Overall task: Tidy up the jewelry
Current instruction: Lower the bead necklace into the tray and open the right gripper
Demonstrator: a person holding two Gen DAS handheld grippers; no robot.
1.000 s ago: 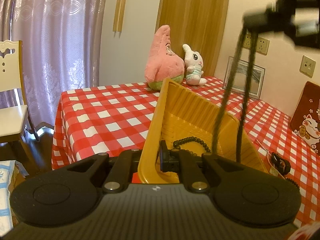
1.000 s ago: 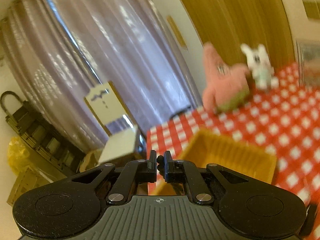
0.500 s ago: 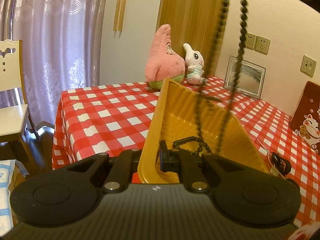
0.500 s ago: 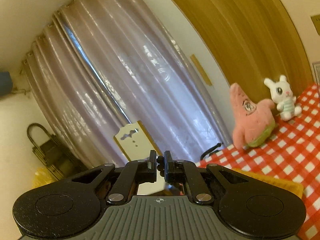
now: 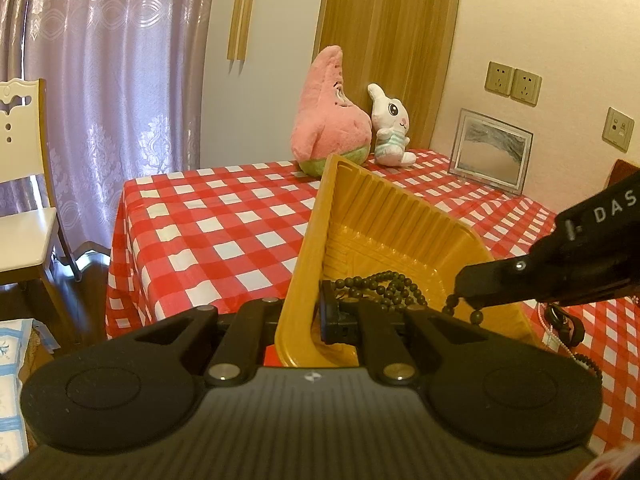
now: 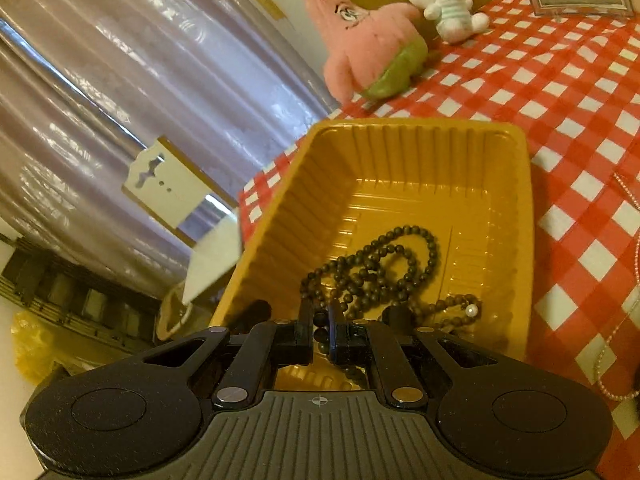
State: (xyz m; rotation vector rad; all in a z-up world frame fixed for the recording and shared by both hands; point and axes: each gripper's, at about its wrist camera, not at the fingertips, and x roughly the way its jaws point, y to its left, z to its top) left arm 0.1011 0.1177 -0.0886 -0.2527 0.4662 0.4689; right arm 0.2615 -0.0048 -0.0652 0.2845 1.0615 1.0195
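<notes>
Now the dark bead necklace [image 6: 372, 268] lies mostly piled in the yellow tray [image 6: 516, 216], near its 6 o'clock end. The right hand-held gripper [image 6: 320, 330] is pinched shut on a few beads, so letting go is left. The left hand-held gripper [image 5: 310, 320] is clamped tight on the tray's rim. A pink pearl string [image 6: 624, 320] waits on the checked desk [image 6: 580, 92] at 3 o'clock. Something dark beside it is cut off and hard to tell.
</notes>
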